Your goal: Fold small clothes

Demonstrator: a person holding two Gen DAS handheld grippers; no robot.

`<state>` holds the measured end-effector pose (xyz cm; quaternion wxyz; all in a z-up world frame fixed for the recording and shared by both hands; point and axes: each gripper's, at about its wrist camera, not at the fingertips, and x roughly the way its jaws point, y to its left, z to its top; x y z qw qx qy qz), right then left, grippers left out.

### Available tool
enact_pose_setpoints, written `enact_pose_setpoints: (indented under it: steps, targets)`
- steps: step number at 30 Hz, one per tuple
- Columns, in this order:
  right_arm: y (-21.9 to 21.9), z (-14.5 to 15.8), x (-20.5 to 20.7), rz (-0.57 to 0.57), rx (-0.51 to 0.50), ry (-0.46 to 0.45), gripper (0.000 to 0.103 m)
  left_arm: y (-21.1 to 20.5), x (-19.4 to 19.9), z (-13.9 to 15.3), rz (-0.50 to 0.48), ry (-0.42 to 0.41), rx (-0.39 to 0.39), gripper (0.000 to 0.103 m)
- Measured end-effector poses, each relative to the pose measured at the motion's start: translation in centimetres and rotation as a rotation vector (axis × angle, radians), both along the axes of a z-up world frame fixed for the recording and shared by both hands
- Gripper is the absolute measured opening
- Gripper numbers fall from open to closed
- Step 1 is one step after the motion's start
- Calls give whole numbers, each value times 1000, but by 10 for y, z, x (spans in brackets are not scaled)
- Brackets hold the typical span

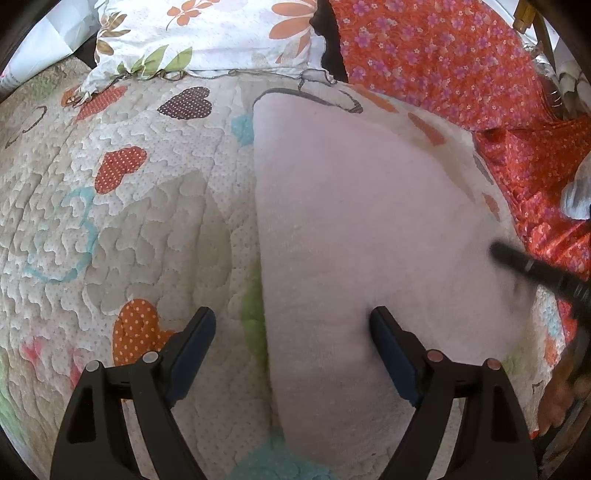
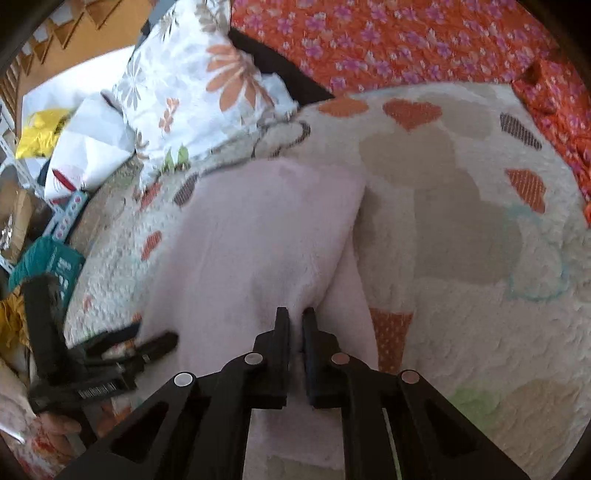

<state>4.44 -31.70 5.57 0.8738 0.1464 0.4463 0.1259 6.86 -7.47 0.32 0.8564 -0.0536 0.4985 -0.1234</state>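
Observation:
A pale pink small cloth (image 1: 351, 221) lies on a quilted bedspread with hearts (image 1: 129, 221). My left gripper (image 1: 293, 314) is open and low over the cloth's left edge. One finger is over the quilt and the other over the cloth, with nothing pinched. In the right wrist view my right gripper (image 2: 295, 317) is shut on a raised fold of the pink cloth (image 2: 258, 240), near its right side. From the left wrist view the right gripper (image 1: 513, 258) shows as a blurred black shape at the cloth's right edge. My left gripper (image 2: 147, 345) appears at the lower left of the right wrist view.
A flowered pillow (image 1: 221, 33) lies at the head of the quilt (image 2: 461, 240). Orange floral fabric (image 1: 443, 55) covers the far and right side. Beyond the bed's left edge are a teal box (image 2: 48, 266), a yellow bag (image 2: 40, 136) and white sheets (image 2: 92, 140).

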Motion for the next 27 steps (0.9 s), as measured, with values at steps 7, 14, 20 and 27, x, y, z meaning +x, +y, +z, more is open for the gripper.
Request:
enact_pose_setpoints:
  steps: [7, 14, 20, 27]
  targets:
    - [-8, 22, -1, -122, -195, -86, 6, -4, -1, 0, 7, -10, 40, 90]
    - [-10, 31, -30, -8, 15, -79, 6, -11, -4, 3, 7, -37, 90, 90]
    - [-33, -28, -24, -101, -184, 214, 6, -17, -11, 7, -1, -79, 146, 90]
    - [-49, 35, -39, -181, -34, -38, 11, -23, -14, 9, 1, -108, 192, 90]
